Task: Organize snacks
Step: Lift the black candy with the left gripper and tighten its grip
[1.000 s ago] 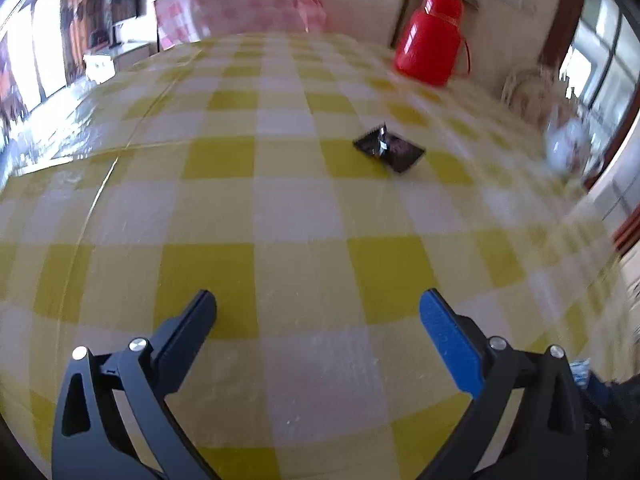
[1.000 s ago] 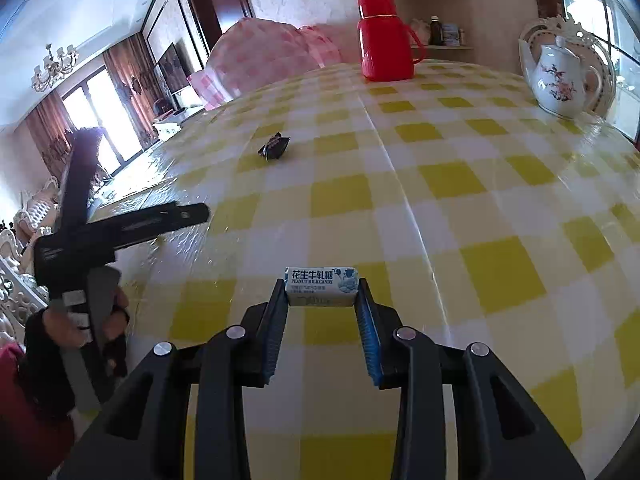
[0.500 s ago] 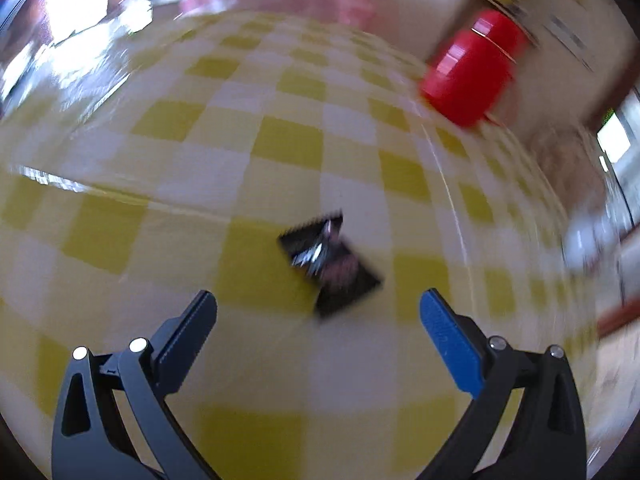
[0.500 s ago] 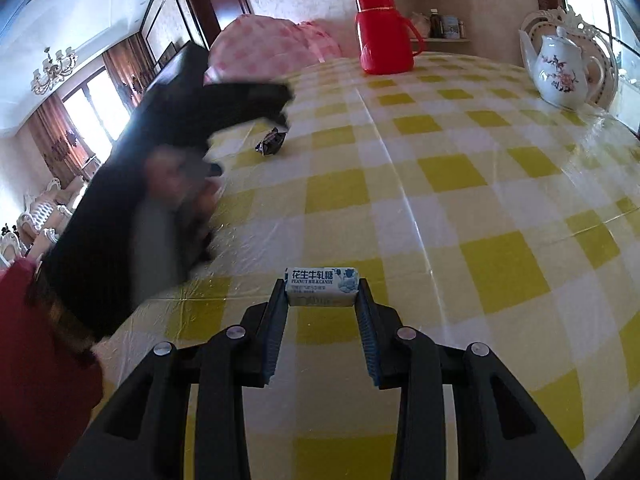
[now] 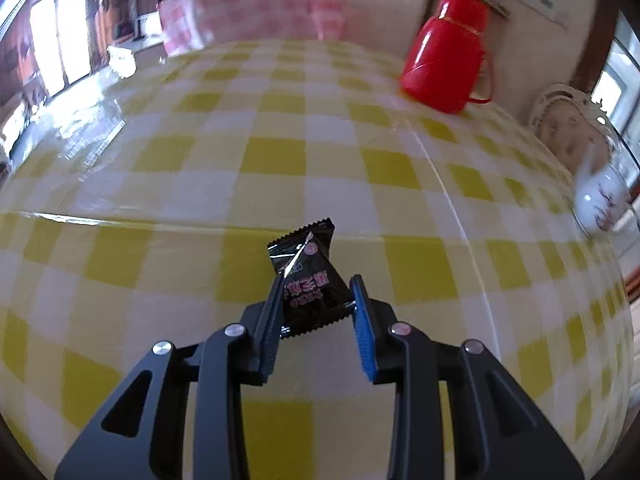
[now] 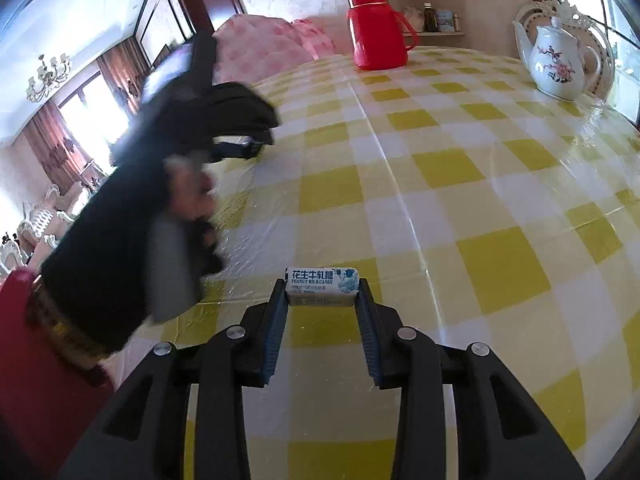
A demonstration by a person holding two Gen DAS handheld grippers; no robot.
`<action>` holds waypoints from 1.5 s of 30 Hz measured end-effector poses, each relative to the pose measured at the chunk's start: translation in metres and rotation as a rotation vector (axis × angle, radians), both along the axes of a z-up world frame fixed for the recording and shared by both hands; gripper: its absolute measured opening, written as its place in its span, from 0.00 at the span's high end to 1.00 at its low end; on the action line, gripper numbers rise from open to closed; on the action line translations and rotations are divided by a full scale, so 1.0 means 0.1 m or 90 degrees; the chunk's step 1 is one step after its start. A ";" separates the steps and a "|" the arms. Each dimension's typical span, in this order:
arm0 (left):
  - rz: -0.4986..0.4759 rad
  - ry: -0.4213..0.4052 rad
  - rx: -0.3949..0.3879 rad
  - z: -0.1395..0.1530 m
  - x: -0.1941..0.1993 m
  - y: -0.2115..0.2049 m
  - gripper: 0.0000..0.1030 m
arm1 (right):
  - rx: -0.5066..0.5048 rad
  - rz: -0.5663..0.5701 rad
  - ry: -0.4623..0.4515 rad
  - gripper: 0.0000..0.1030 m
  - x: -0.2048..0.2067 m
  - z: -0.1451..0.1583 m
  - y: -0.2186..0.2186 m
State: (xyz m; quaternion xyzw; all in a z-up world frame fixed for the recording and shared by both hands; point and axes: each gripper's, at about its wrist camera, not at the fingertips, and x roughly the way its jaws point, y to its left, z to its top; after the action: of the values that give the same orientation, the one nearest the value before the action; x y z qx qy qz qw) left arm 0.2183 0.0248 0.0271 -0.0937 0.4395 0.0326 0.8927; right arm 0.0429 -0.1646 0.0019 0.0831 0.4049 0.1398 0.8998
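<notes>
A: Where is the black snack packet [image 5: 310,282] placed relative to the jaws?

B: It is found between the fingertips of the left gripper [image 5: 316,294], on the yellow checked tablecloth [image 5: 200,208]. Its lower half is bracketed by the two pads; its upper crimped end is left projecting forward, beyond the tips. Its long axis is seen to run roughly along the line of the fingers, tilted a little to one side.

A: And the state of those jaws?

B: They are closing on the packet. Both pads appear pressed against its sides, so a grip is judged to be made or nearly made.

A: The other snack?

B: The white peanut milk candy [image 6: 321,286] is clamped crosswise between the tips of the right gripper [image 6: 322,294], its long axis spanning from pad to pad, clear of the cloth as far as can be told.

A: Which hand is nearer the black packet?

B: The left one; in the right wrist view it is seen blurred, well ahead and to the left of the right jaws.

A: What differs from the earlier frames?

B: A second ago the left jaws were spread wide and the packet lay far ahead of them; now they have been brought around it and narrowed. The right grip on the candy is unchanged.

A: What is called for next?

B: Probably a lift, once the hold is judged firm.
</notes>
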 end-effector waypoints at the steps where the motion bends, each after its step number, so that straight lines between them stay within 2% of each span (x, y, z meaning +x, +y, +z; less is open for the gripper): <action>1: -0.016 -0.003 -0.006 0.03 -0.08 0.02 0.68 | 0.000 0.001 0.000 0.67 0.00 0.00 0.00; 5: -0.052 -0.013 -0.003 0.12 -0.46 0.08 0.68 | 0.000 0.000 -0.001 0.67 0.00 -0.01 -0.01; 12: -0.099 -0.019 0.010 0.10 -1.24 0.17 0.68 | -0.024 0.011 -0.018 0.67 -0.05 0.03 0.06; 18: -0.135 -0.016 0.022 0.05 -1.87 0.27 0.68 | -0.075 0.029 -0.042 0.67 -0.15 0.08 0.20; 25: -0.171 -0.037 0.047 0.13 -2.53 0.36 0.68 | -0.184 0.064 -0.065 0.67 -0.43 0.09 0.50; 30: -0.182 -0.048 0.069 0.16 -2.85 0.45 0.68 | -0.211 0.060 -0.072 0.67 -0.68 0.12 0.58; 45: -0.186 -0.079 0.083 0.19 -3.50 0.73 0.68 | -0.229 0.090 -0.083 0.67 -1.37 0.19 0.94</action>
State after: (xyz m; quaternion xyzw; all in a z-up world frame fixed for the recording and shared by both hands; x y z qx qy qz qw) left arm -0.1317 0.0977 0.0463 0.0273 0.3898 -0.0750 0.9174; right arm -0.0939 -0.0710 0.0204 -0.1171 0.3691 0.1330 0.9123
